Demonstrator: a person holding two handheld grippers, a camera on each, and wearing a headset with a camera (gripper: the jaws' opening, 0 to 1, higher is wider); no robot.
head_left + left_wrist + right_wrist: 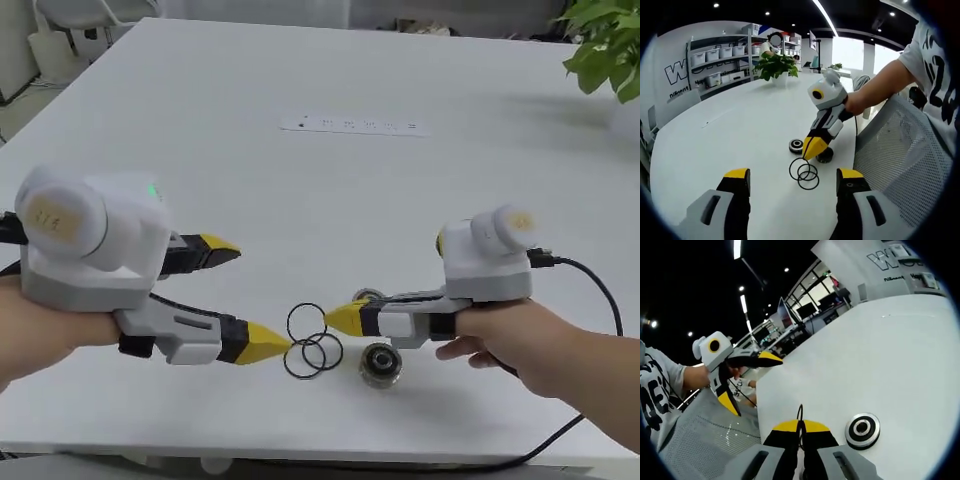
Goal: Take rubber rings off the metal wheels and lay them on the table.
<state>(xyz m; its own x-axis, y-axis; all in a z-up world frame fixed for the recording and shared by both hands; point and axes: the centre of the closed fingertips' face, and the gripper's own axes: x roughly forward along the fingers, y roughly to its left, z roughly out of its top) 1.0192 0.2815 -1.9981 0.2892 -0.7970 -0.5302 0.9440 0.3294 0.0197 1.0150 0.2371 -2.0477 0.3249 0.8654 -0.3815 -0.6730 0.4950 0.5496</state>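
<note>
Seemingly the right tongs pinch one thin black rubber ring lying beside two others on the white worktop; left tongs gape; withdrawing before opening would drag it off

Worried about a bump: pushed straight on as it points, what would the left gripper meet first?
Likely the rubber rings lying on the table just ahead of the left gripper's open tongs; depth is unclear.
</note>
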